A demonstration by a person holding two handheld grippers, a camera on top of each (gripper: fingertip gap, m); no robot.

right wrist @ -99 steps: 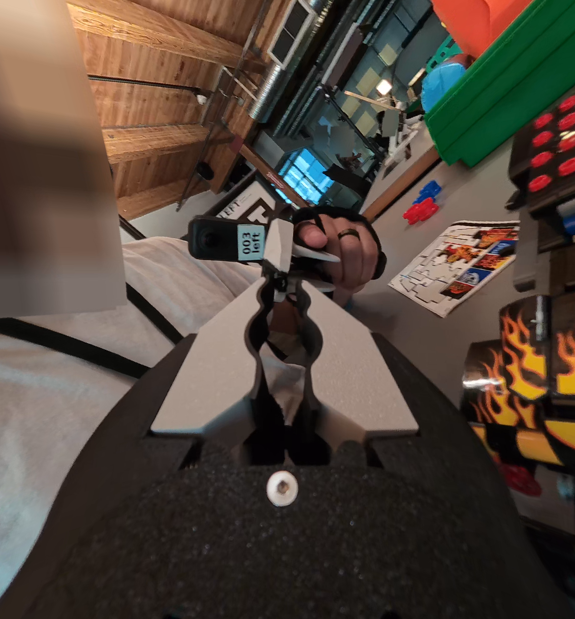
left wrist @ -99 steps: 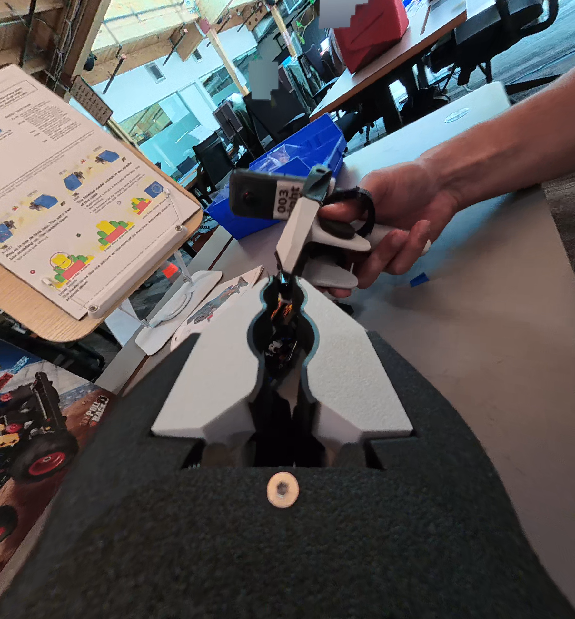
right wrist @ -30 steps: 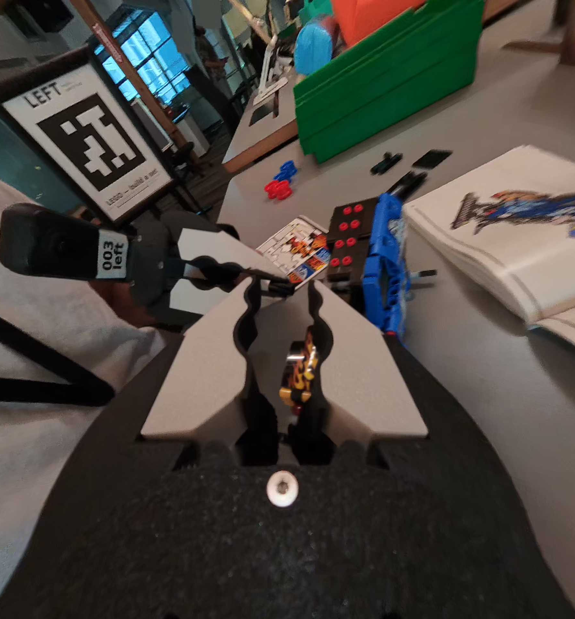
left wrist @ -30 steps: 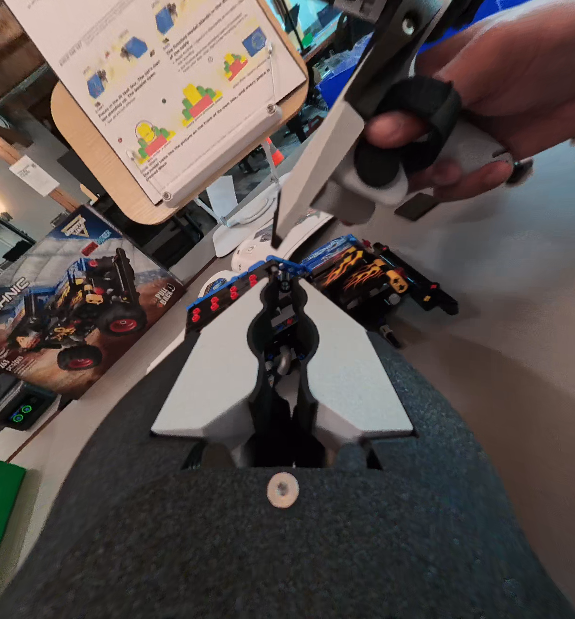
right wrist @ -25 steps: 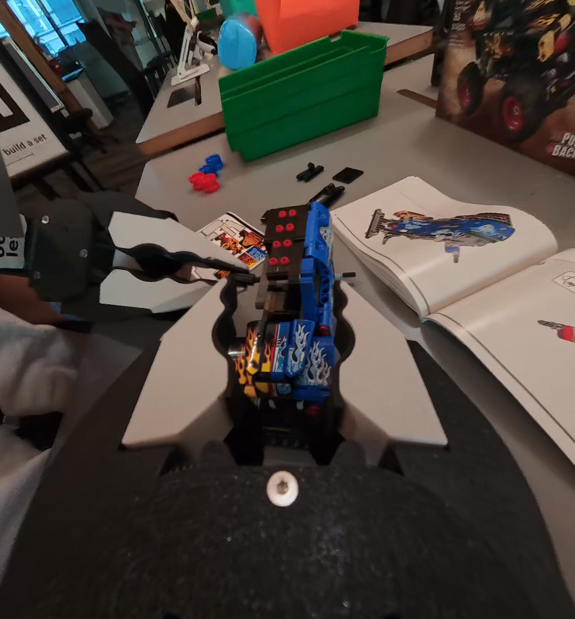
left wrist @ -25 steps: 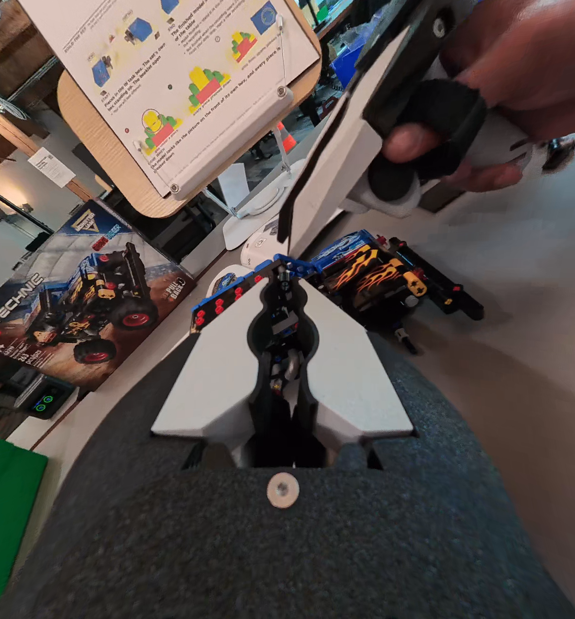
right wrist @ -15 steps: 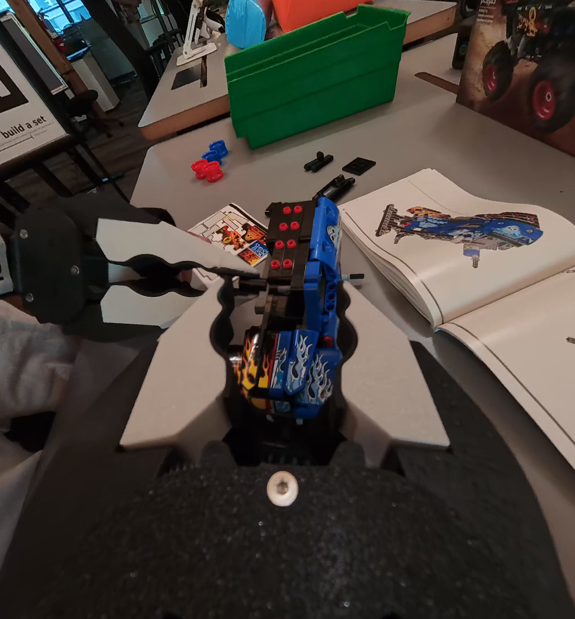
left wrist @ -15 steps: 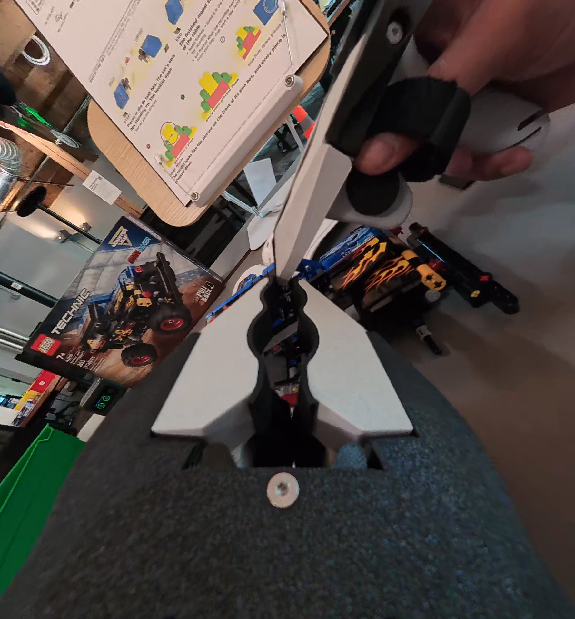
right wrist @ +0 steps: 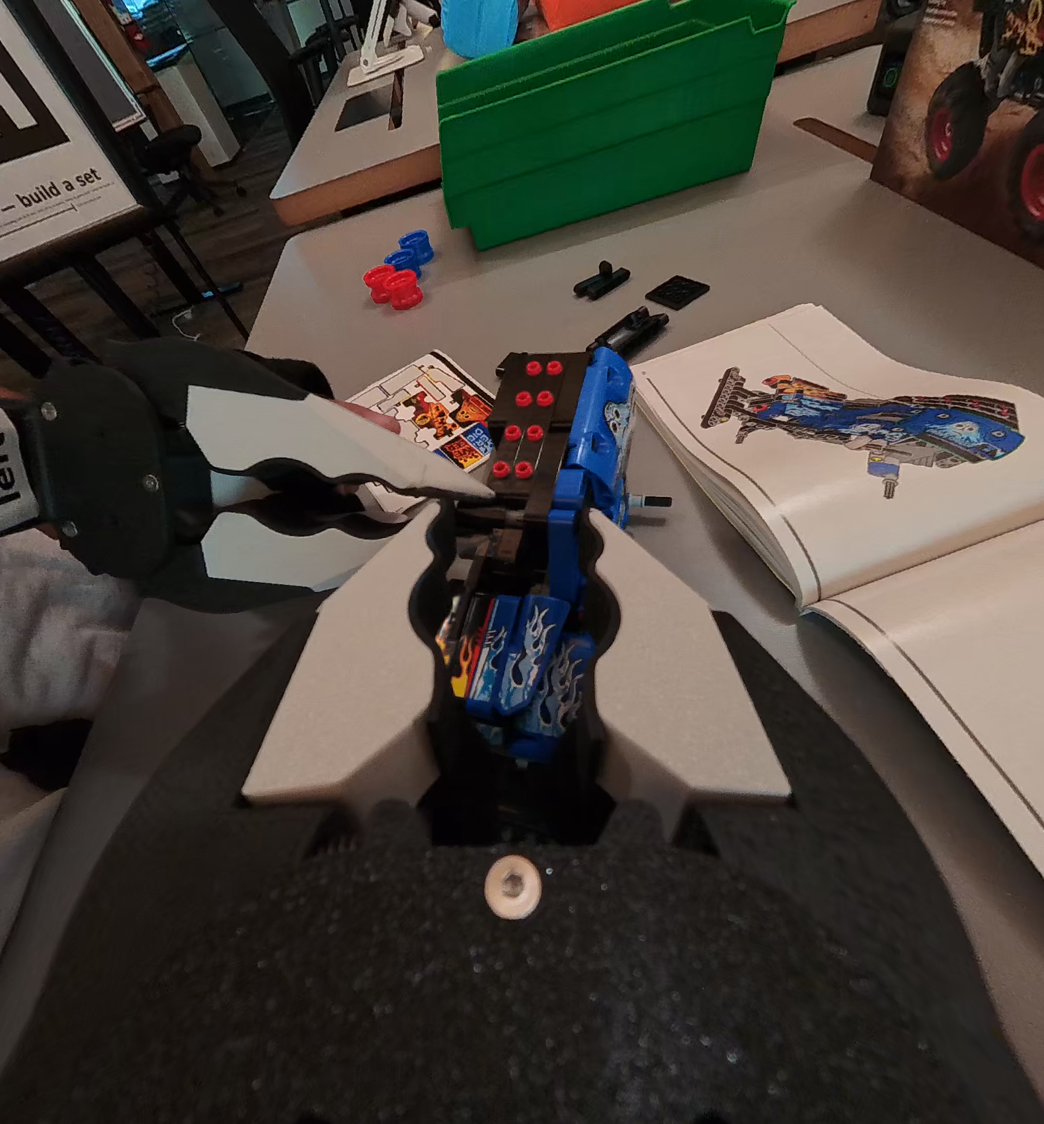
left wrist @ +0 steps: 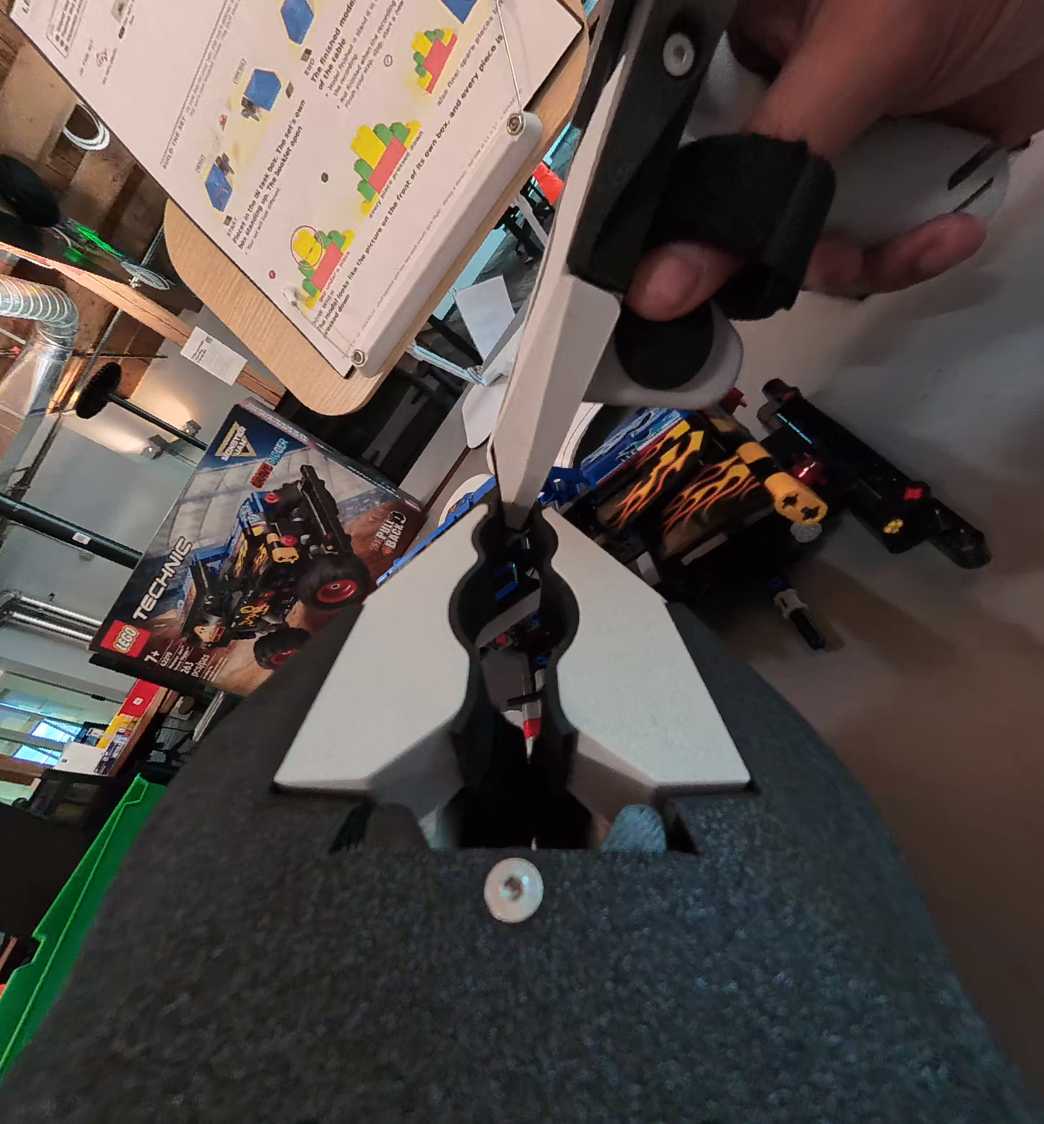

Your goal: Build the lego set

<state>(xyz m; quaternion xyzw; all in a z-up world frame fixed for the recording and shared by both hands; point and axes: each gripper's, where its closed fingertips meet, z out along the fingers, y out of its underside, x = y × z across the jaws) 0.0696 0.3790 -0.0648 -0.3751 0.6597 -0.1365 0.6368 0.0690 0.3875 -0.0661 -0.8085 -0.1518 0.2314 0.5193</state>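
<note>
The lego truck model (right wrist: 568,517), blue and black with flame decals and red studs, lies on the grey table (right wrist: 750,243). My right gripper (right wrist: 513,523) straddles its near end, and both fingers press on its sides. My left gripper (right wrist: 464,496) comes in from the left. Its fingers are nearly together and the tips touch the model's black side. I cannot tell if it pinches a small part. In the left wrist view my left gripper (left wrist: 516,523) points at the model (left wrist: 689,492). The right gripper's finger (left wrist: 543,395) crosses just above its tips.
An open instruction booklet (right wrist: 841,456) lies right of the model and a sticker sheet (right wrist: 428,413) lies left. Red and blue wheel hubs (right wrist: 394,286), small black parts (right wrist: 601,280) and a green bin (right wrist: 598,121) sit farther back. The set's box (left wrist: 251,547) stands behind. The tips of both grippers are at nearly the same place.
My right gripper has opened wider and closed in around the model's end. My left gripper has moved up until its tips touch the model's side.
</note>
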